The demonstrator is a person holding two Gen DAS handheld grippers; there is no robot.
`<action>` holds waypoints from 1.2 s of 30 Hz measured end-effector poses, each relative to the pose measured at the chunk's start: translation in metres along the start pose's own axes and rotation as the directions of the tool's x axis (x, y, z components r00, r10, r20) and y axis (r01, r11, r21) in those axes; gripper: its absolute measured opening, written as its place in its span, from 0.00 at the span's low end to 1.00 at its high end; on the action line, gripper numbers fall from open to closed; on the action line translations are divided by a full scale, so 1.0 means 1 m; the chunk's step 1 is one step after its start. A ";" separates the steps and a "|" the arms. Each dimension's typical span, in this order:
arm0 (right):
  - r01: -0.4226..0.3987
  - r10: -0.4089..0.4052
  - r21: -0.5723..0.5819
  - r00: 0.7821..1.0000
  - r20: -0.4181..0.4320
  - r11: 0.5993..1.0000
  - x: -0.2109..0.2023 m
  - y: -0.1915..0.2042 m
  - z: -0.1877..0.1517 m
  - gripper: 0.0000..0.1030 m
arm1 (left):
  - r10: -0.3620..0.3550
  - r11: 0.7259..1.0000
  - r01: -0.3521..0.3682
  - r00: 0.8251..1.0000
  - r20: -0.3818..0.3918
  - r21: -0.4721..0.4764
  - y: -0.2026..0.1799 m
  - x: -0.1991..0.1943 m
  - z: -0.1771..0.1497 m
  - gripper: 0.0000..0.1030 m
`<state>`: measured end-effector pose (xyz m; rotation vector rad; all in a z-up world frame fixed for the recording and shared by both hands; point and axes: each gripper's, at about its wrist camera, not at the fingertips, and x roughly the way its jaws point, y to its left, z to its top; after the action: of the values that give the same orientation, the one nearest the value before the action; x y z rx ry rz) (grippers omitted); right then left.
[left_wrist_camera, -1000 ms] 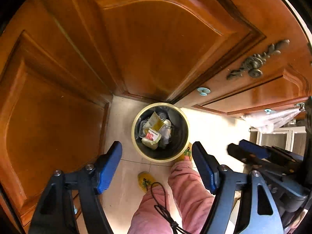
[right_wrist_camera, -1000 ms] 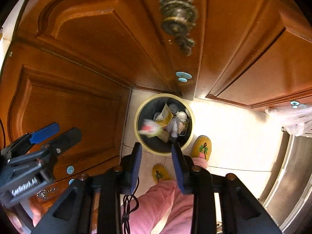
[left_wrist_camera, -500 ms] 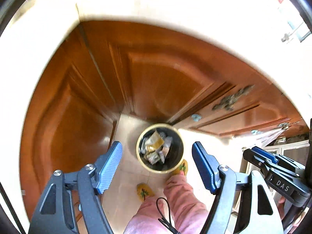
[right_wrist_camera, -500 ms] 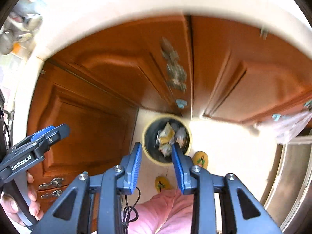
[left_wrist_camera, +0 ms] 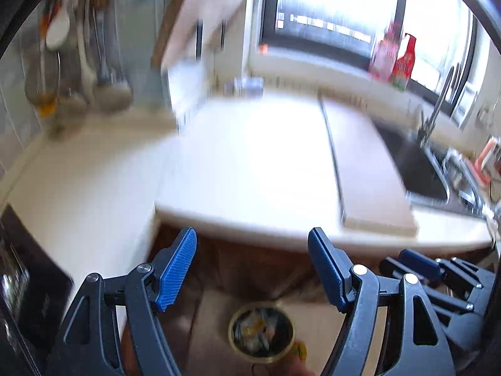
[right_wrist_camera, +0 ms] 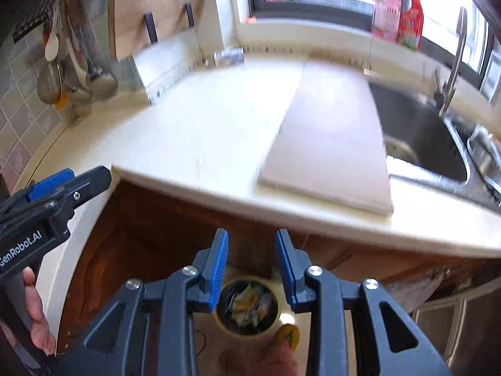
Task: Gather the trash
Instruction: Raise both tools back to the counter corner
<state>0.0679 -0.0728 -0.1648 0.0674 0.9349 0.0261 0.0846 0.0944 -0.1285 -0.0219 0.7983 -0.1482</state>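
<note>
A yellow-rimmed round bin (left_wrist_camera: 232,338) stands on the floor far below, against the wooden cabinets, with several crumpled wrappers (left_wrist_camera: 256,332) inside. My left gripper (left_wrist_camera: 252,244) hangs high above it at counter height, open wide and empty. In the right wrist view the same bin (right_wrist_camera: 247,333) and its wrappers (right_wrist_camera: 247,307) show between the fingers of my right gripper (right_wrist_camera: 252,241), whose jaws stand a narrow gap apart with nothing between them. Each gripper shows at the edge of the other's view: the left gripper (right_wrist_camera: 62,181) in a person's hand, the right gripper (left_wrist_camera: 416,260) beside the left one.
A cream countertop (right_wrist_camera: 194,131) juts out over brown cabinet doors (right_wrist_camera: 150,238). A pale cutting board (right_wrist_camera: 332,131) lies on it beside a steel sink (right_wrist_camera: 419,138) with a faucet (right_wrist_camera: 454,62). Utensils (right_wrist_camera: 62,72) hang at left; red bottles (right_wrist_camera: 407,15) stand on the sill. A yellow slipper (right_wrist_camera: 288,333) is by the bin.
Both grippers have risen from low above the bin to counter height and tilted up, so the counter and window now fill the views. A wrapper falling toward the bin has landed inside.
</note>
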 end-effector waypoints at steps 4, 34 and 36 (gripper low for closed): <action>0.007 -0.005 -0.013 0.996 0.094 1.000 -0.021 0.007 0.040 0.31 | 0.003 1.000 -0.003 0.994 0.108 -0.001 -0.002 -0.024 0.043 0.70; -0.322 0.333 -0.356 0.942 -0.031 0.877 0.124 -0.038 0.426 0.57 | 0.249 0.957 -0.261 0.963 -0.099 -0.128 -0.048 0.168 0.280 0.70; -0.354 0.348 -0.376 0.933 -0.085 0.856 0.167 -0.036 0.437 0.57 | 0.265 0.947 -0.286 0.953 -0.149 -0.144 -0.047 0.198 0.276 0.70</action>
<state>0.5187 -0.1209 -0.0429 -0.1304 0.9065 0.5530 0.4122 0.0098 -0.0734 -0.0565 0.9312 0.1848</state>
